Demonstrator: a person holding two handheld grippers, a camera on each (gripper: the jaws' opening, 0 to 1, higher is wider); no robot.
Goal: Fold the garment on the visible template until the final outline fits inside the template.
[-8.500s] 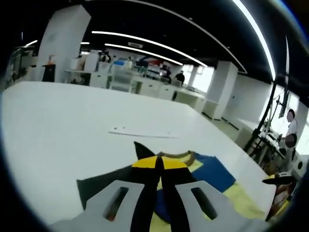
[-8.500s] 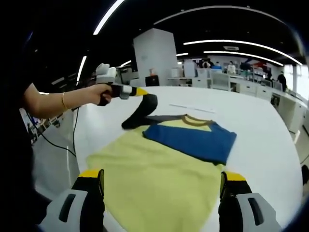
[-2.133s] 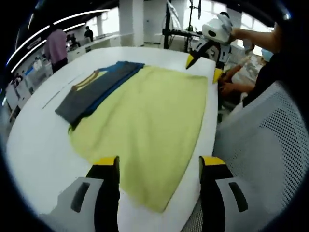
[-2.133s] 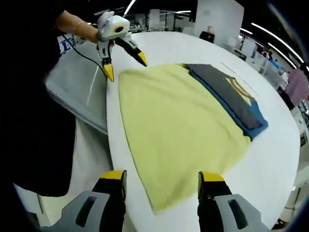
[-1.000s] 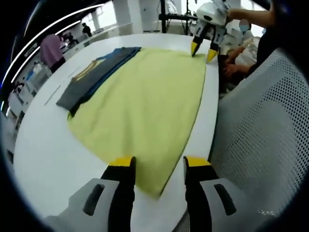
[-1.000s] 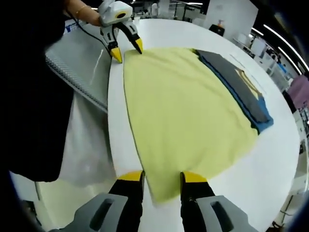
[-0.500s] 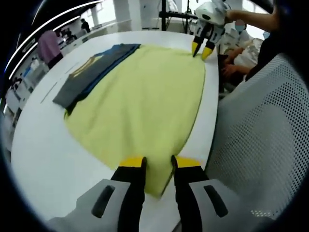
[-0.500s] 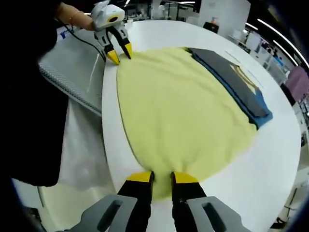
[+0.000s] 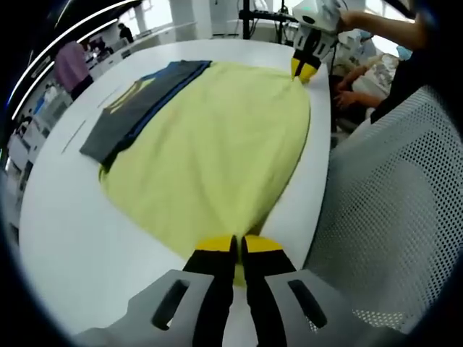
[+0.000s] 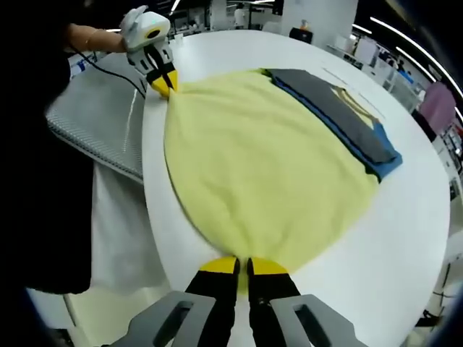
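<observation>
Now both tools pinched the yellow T-shirt's hem corners, left tool [image 9: 237, 246], right tool [image 10: 244, 266]; the T-shirt [image 10: 260, 163] lay flat on the white bench [image 10: 405, 210]. Lifting evenly should carry the hem toward the collar.

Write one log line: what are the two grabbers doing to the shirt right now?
stage: bottom-hem grab | left gripper: shut on shirt corner | right gripper: shut on other corner | shirt: flat on table, sleeves folded in

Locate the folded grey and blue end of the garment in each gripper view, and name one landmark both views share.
Left gripper view: the grey and blue end lies upper left, beyond the yellow body.
Right gripper view: it lies upper right, along the yellow body's far edge.
Shared landmark: the mustard collar on the grey panel.
</observation>
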